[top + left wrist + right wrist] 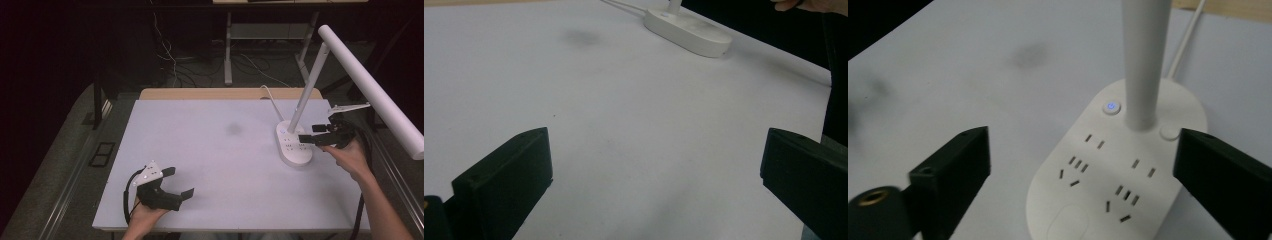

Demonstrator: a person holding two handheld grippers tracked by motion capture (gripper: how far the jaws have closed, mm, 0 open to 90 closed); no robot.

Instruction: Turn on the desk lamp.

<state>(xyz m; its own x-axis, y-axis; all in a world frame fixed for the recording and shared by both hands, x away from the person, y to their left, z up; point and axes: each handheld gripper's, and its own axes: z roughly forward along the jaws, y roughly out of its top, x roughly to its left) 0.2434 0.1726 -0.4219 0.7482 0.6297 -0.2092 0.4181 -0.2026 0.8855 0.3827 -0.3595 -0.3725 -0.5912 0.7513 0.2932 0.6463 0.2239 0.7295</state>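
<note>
While the right gripper [1083,175] gapes, lamp base [1108,170] lies between its fingers.

Wide bare room is left across the white table [215,155] from the left edge to the lamp base [294,145]. Passage at the right is blocked by the lamp's upright stem [309,87] and slanting overhead bar [372,87].

The lamp base [1118,170] is cut off below, and its white pole [1143,60] runs off the top.
</note>
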